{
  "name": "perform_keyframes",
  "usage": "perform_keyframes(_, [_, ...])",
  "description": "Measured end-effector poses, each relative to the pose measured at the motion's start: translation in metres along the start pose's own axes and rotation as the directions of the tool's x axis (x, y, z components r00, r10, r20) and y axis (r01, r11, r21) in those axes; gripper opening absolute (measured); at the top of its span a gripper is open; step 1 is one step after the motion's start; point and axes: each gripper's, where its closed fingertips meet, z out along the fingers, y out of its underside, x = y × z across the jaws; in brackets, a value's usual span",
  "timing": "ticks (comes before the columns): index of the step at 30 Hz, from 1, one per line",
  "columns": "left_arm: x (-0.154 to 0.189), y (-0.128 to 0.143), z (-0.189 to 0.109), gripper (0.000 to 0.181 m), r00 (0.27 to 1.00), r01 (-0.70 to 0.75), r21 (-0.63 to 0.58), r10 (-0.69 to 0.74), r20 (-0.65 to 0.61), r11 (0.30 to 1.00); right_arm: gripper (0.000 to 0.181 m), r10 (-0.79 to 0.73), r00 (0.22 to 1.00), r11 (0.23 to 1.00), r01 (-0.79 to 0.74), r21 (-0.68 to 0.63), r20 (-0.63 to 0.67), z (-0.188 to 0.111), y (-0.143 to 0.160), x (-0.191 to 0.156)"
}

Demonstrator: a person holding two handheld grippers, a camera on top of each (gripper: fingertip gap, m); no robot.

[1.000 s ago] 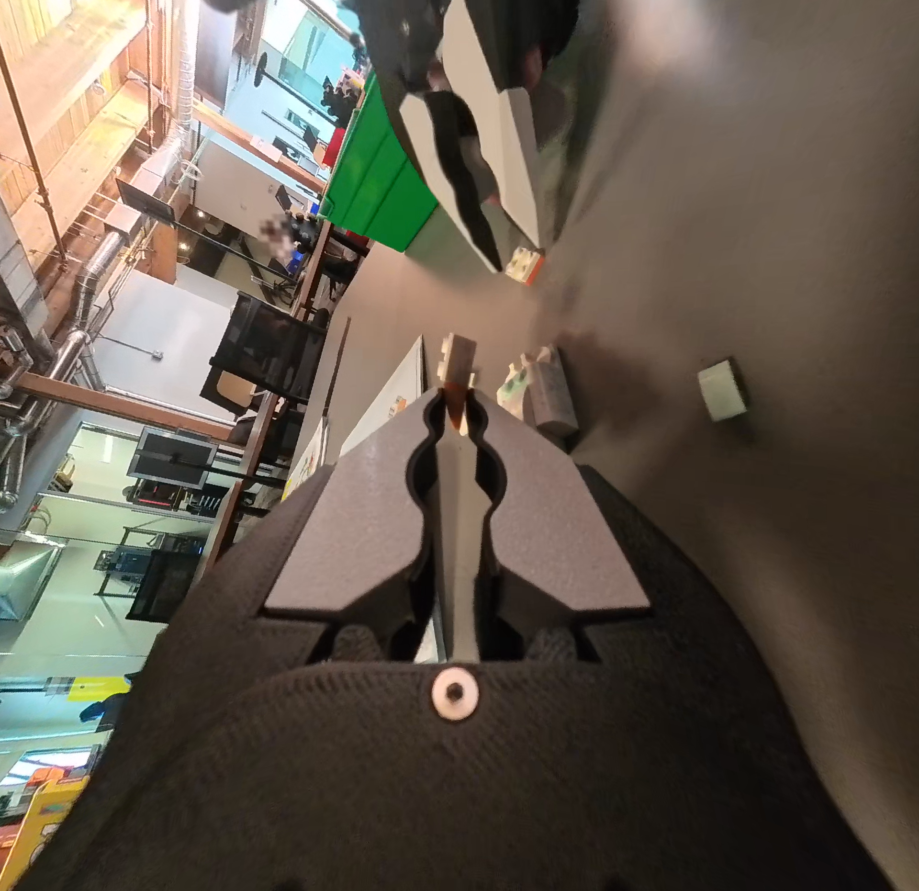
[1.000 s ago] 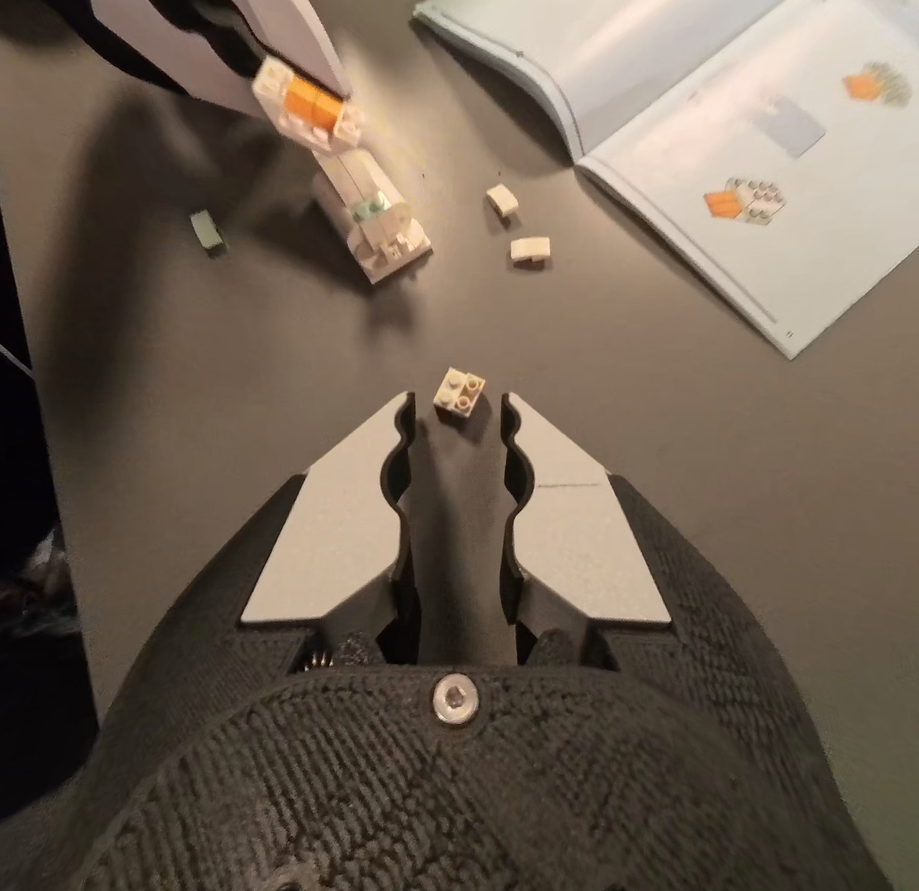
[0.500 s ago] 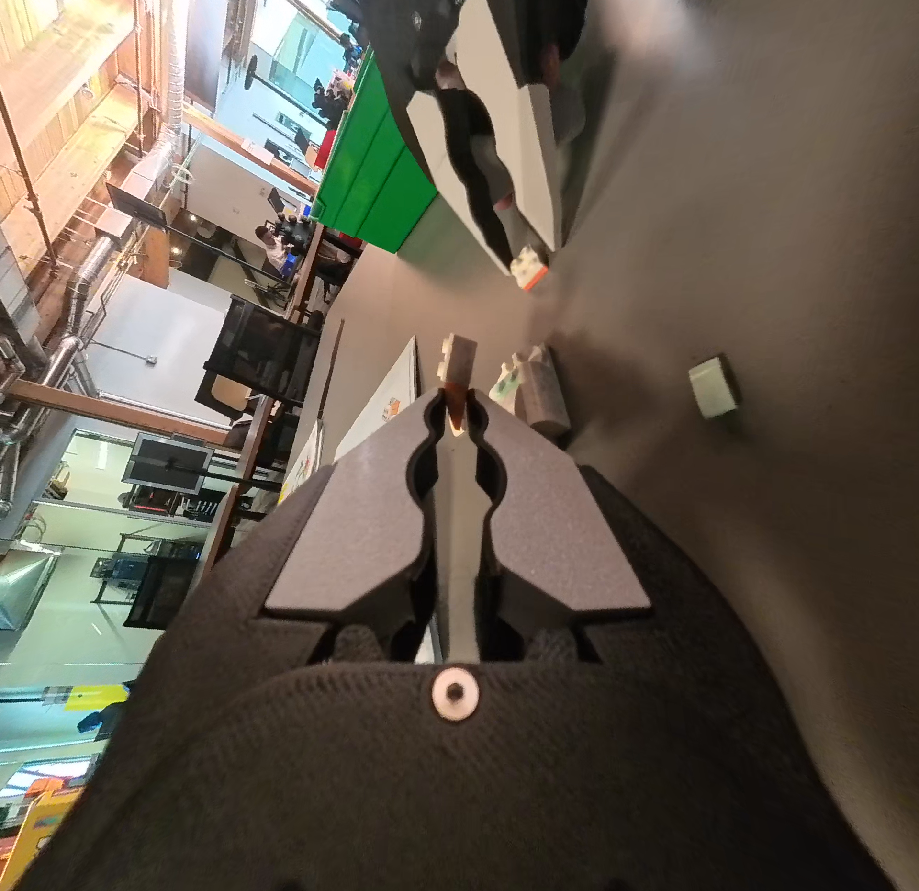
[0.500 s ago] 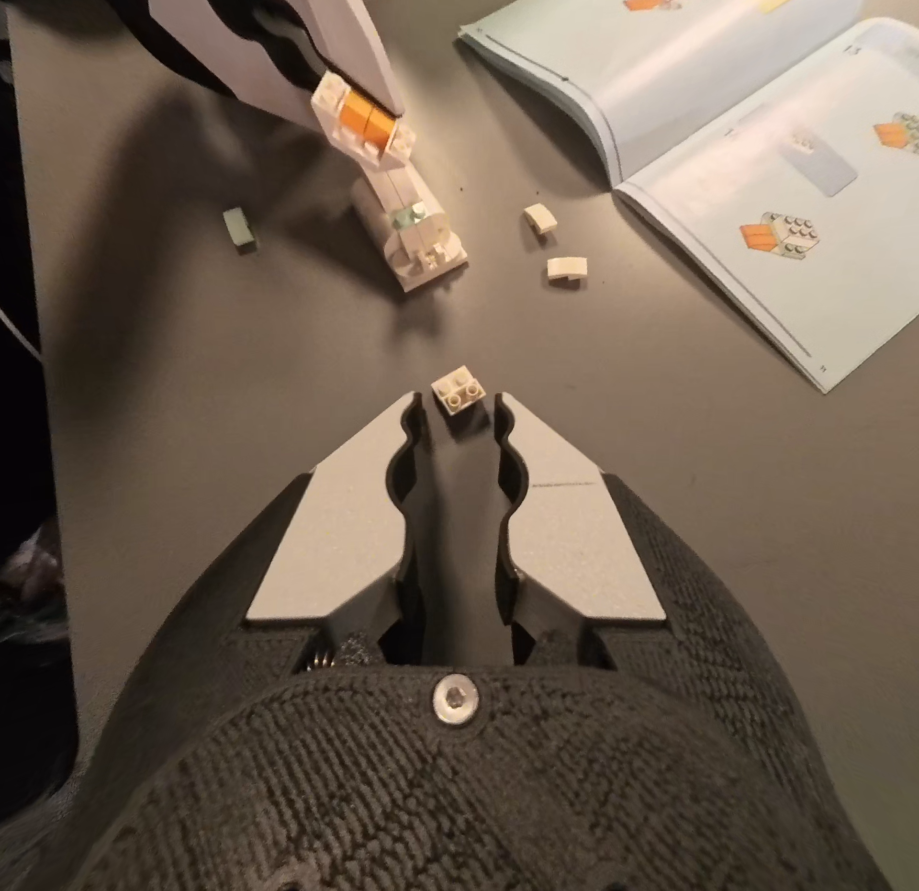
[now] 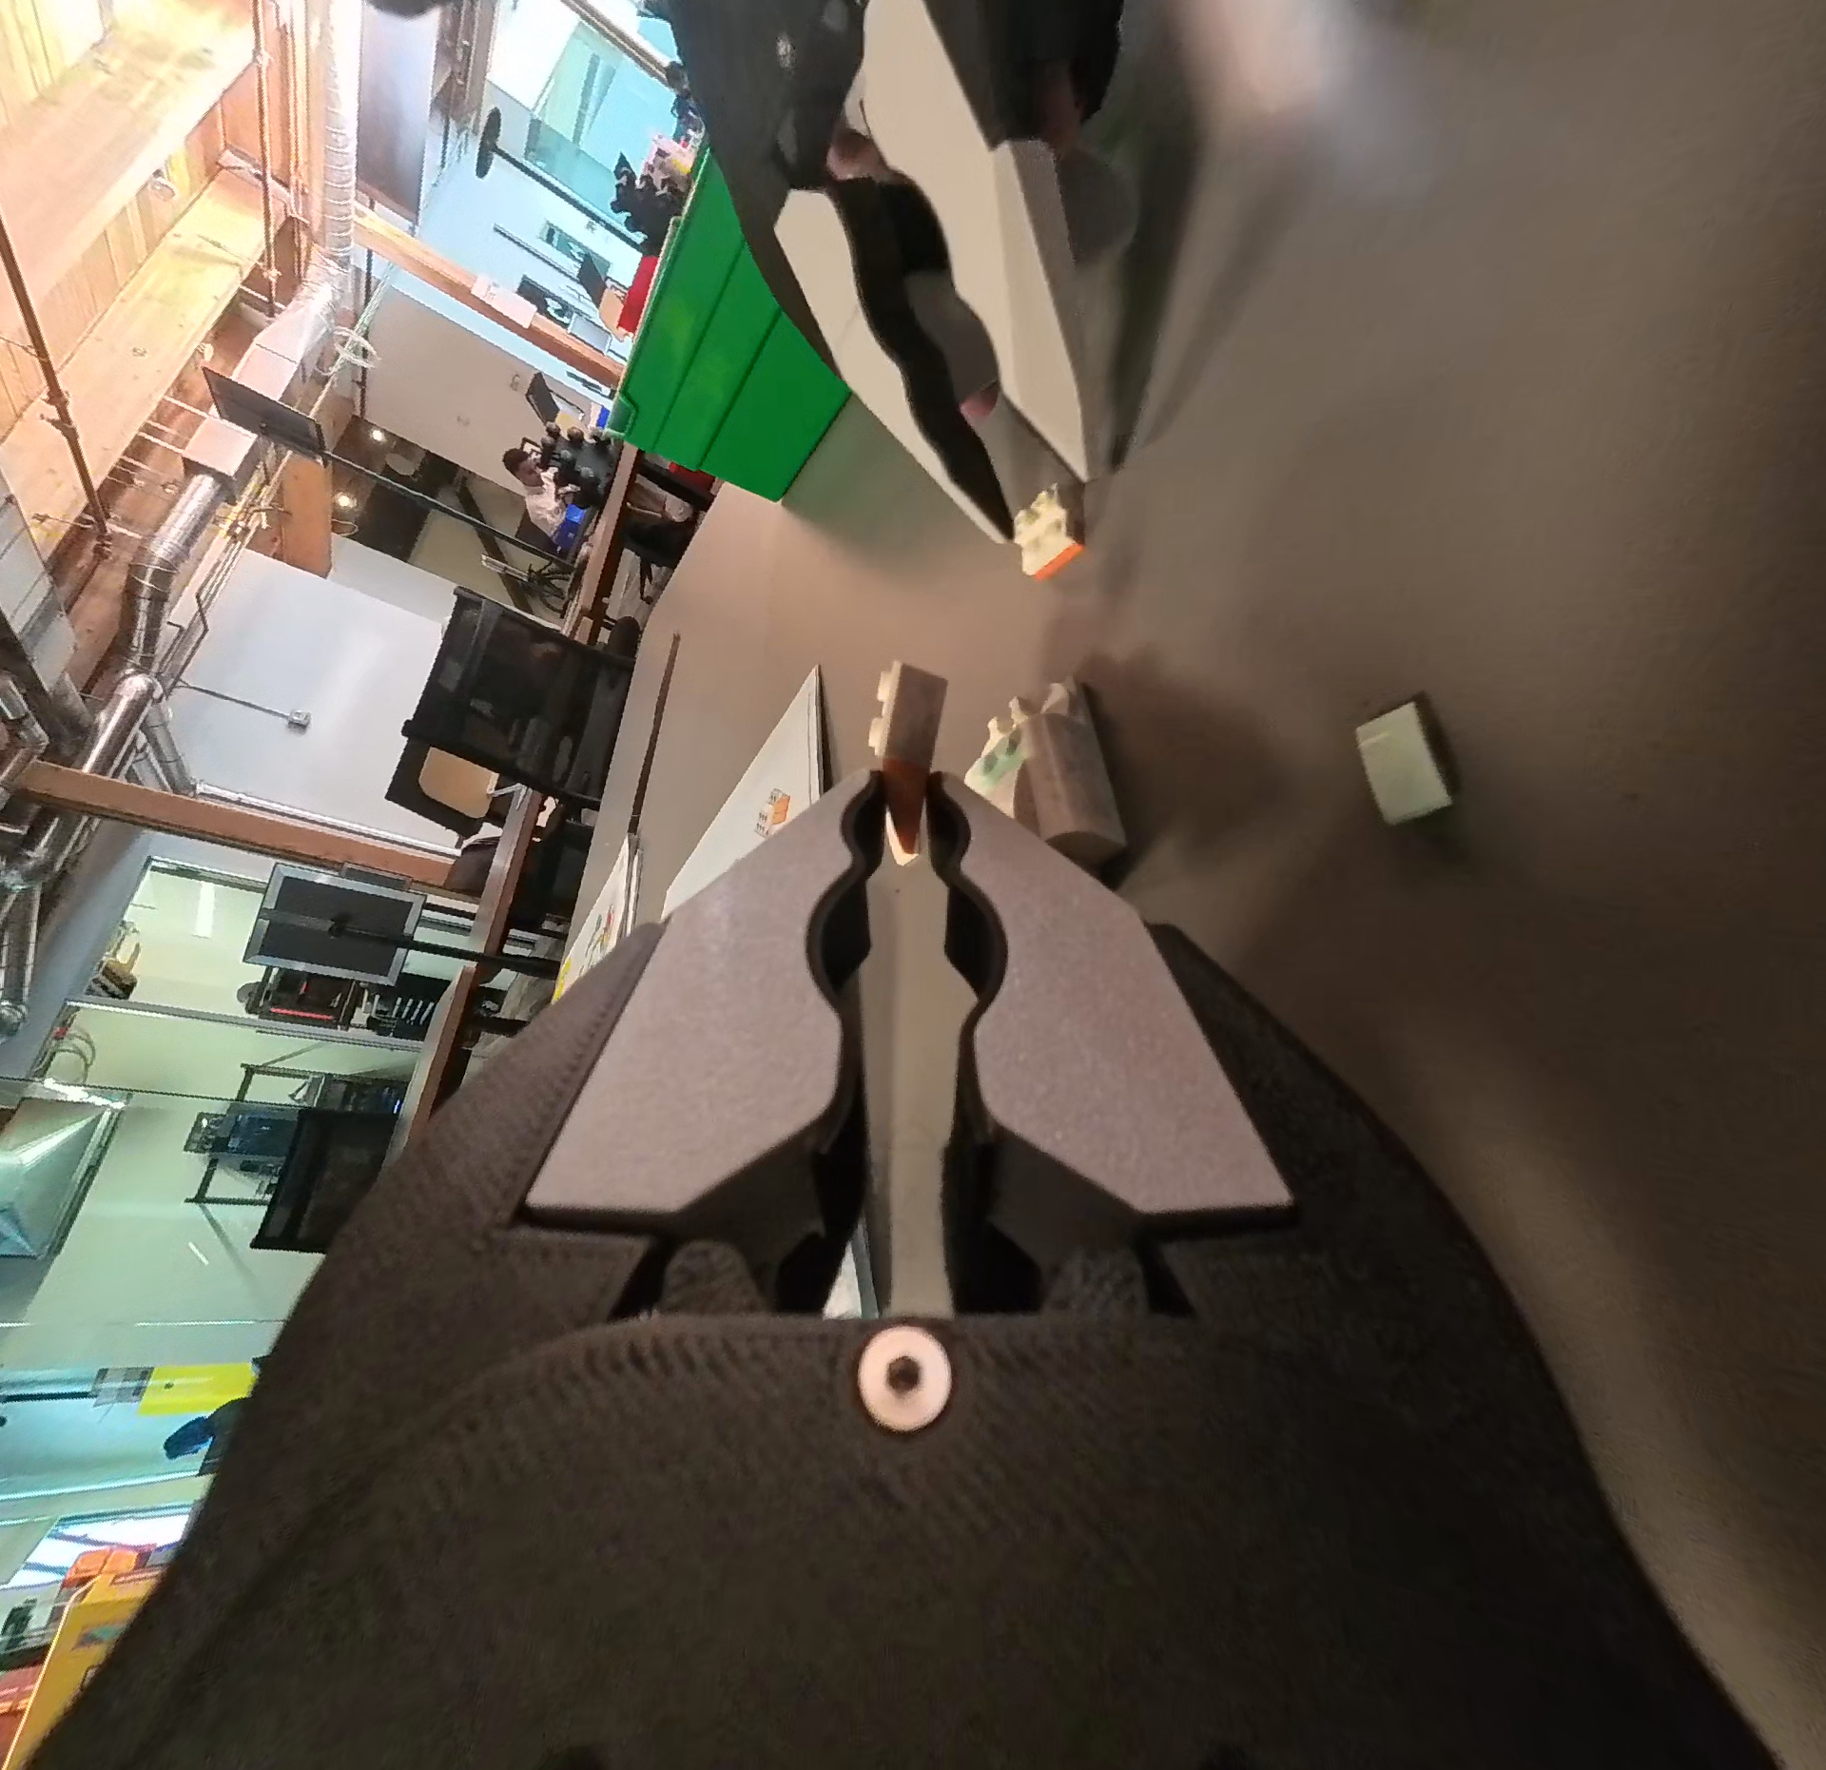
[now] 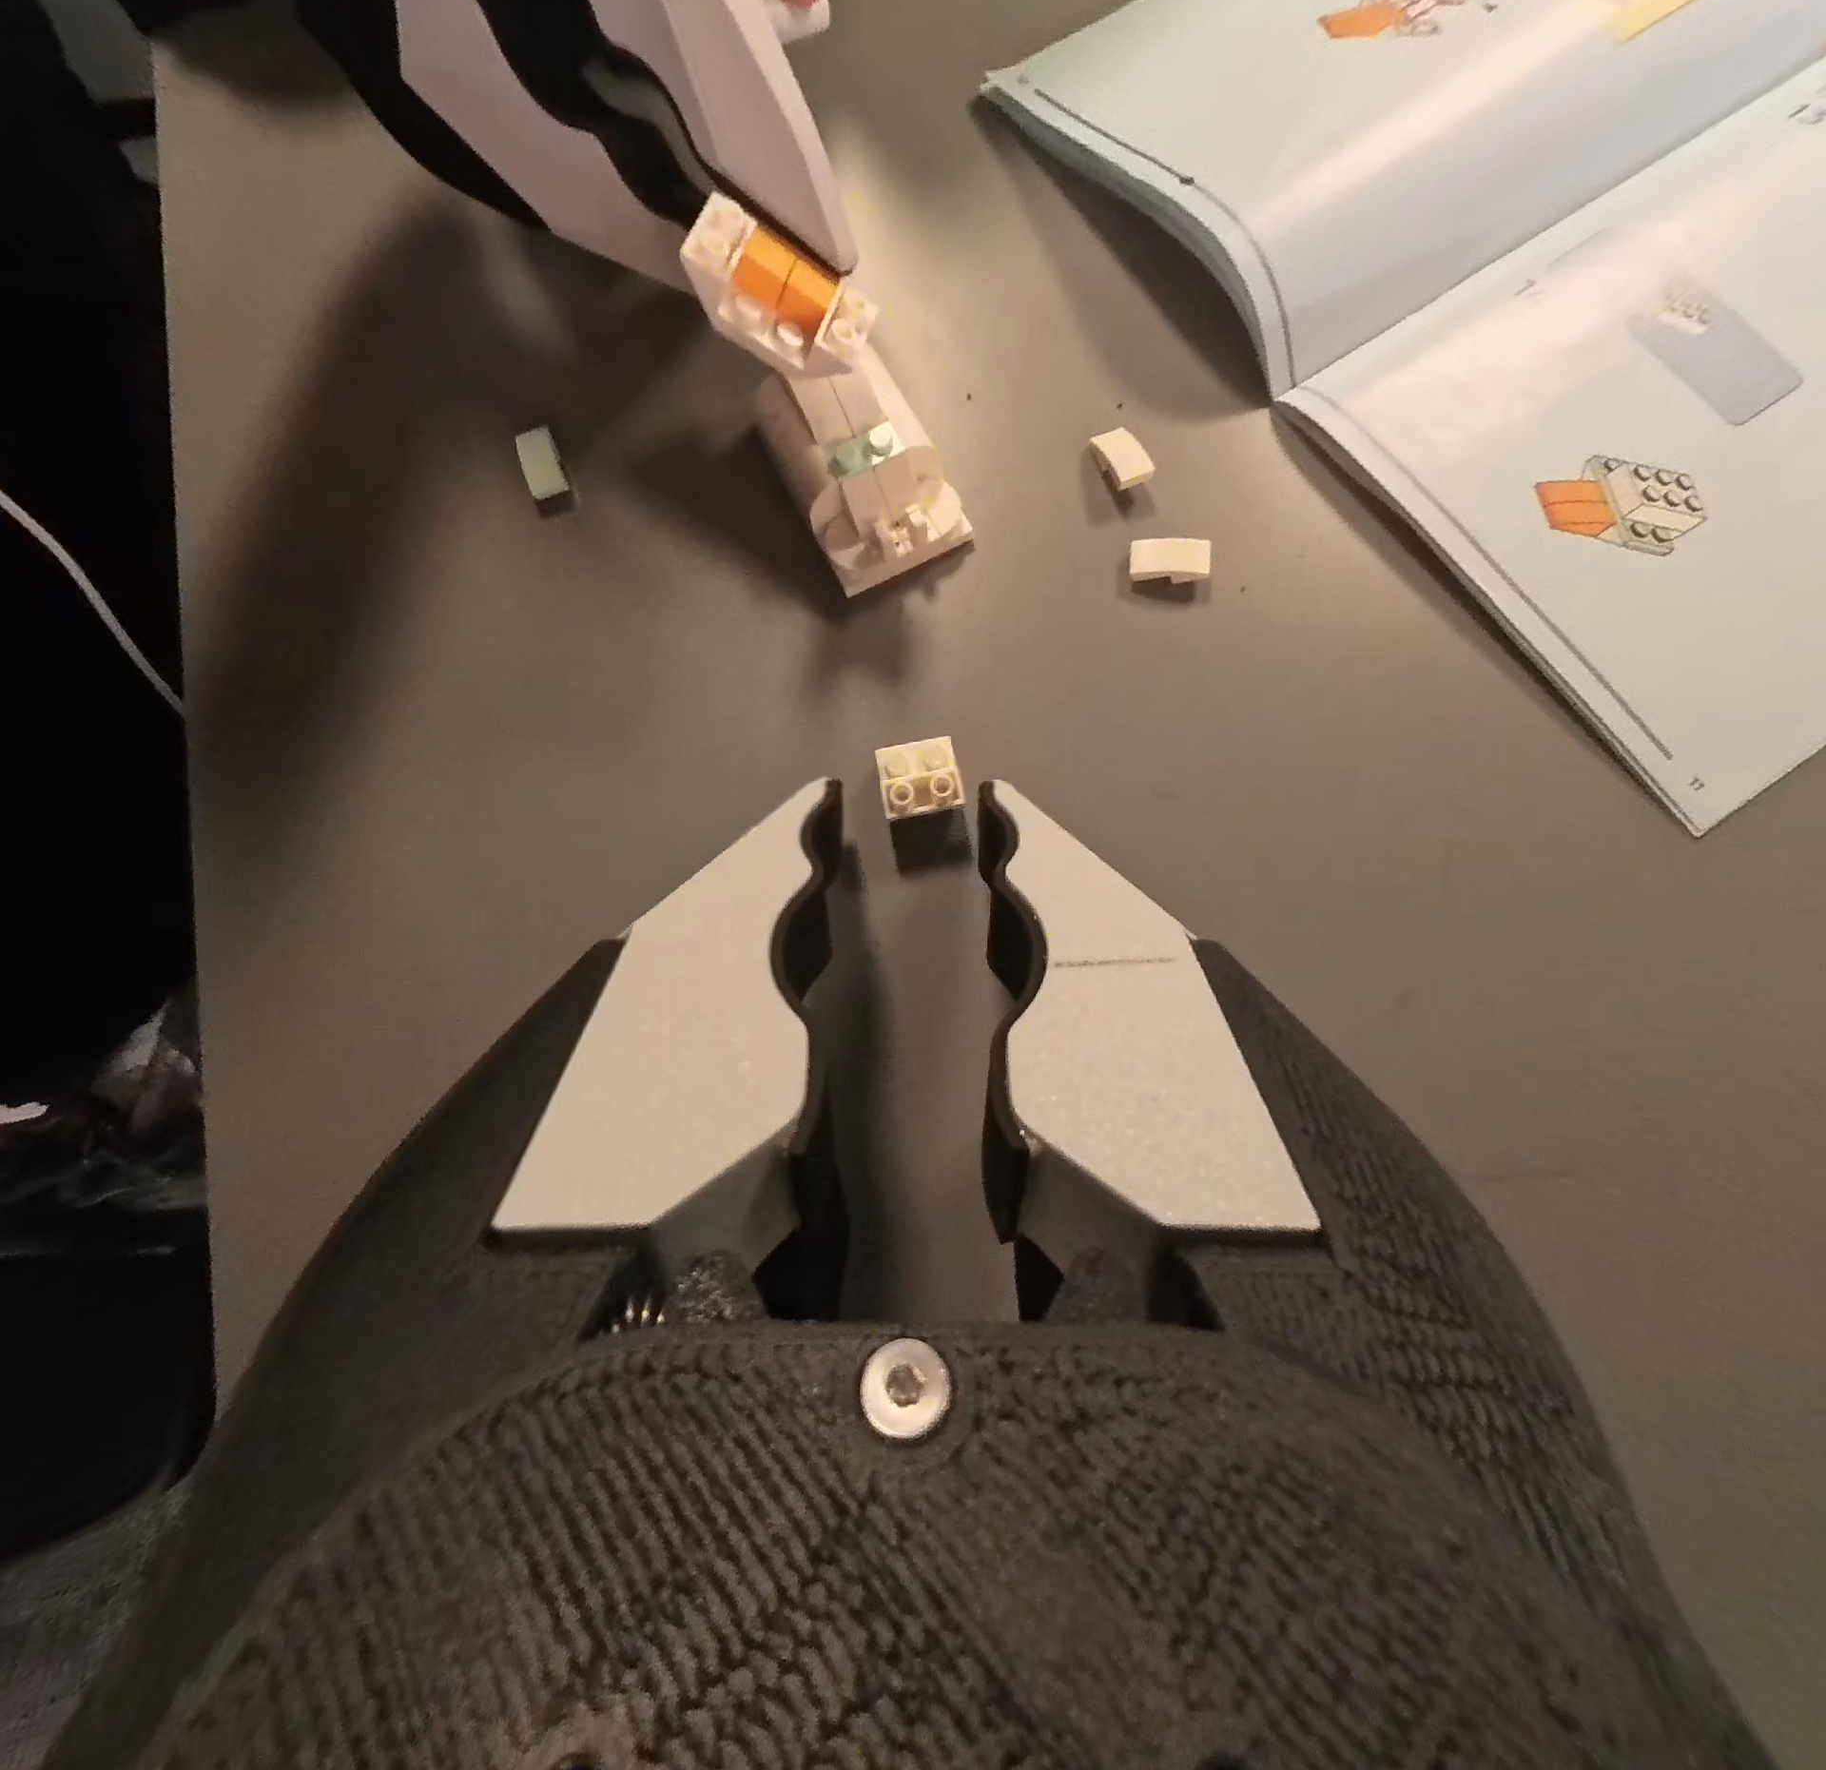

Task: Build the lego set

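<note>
Lying just ahead of the gaping right gripper [image 6: 909, 804] — small cream brick [image 6: 920, 779].

Cream brick [image 6: 921, 779]; white-and-orange assembly [image 6: 781, 285] (orange middle); grey table [image 6: 494, 734]; pale-blue booklet [image 6: 1482, 191].

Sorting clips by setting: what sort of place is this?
Probably an open workshop or lab office: exposed ceiling ducts, desks with monitors, and green storage bins beyond the grey table.
</note>
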Motion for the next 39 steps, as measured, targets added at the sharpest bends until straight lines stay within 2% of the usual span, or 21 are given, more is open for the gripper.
perform_keyframes(5, [0.001,0.0,0.0,0.007,1.0,-0.006,0.0,0.006,0.0,1.0,0.015,0.043,0.999,0.999,-0.043,0.024,0.002,0.004,-0.002,-0.002])
perform_keyframes(9, [0.001,0.0,0.001,0.007,1.0,-0.024,-0.006,0.024,0.008,1.0,0.015,0.2,0.979,0.962,-0.189,0.196,-0.034,-0.001,-0.042,0.003])
perform_keyframes(11, [-0.002,0.0,0.001,0.007,0.998,-0.054,-0.02,0.055,0.037,0.998,0.014,0.225,0.974,0.948,-0.218,0.23,-0.003,0.001,-0.064,-0.009])
perform_keyframes(13, [-0.005,-0.001,0.001,0.007,0.992,-0.103,-0.034,0.105,0.071,0.994,0.014,0.227,0.974,0.953,-0.222,0.207,-0.003,0.006,-0.075,-0.02])
perform_keyframes(16, [-0.011,-0.001,0.0,0.007,0.973,-0.184,-0.072,0.192,0.13,0.98,0.015,0.196,0.979,0.975,-0.187,0.124,-0.064,0.013,-0.076,-0.025])
perform_keyframes(20, [-0.012,-0.001,0.0,0.007,0.955,-0.246,-0.088,0.257,0.147,0.965,0.015,0.191,0.977,0.978,-0.181,0.109,-0.096,0.011,-0.079,-0.023])
perform_keyframes(30, [-0.007,-0.003,0.002,0.007,0.938,-0.306,-0.093,0.317,0.144,0.947,0.014,0.244,0.968,0.968,-0.239,0.08,-0.059,0.015,-0.078,-0.021])
perform_keyframes(39, [-0.011,-0.004,0.002,0.007,0.945,-0.273,-0.096,0.285,0.158,0.957,0.015,0.235,0.968,0.972,-0.234,0.025,-0.087,0.017,-0.077,-0.022])
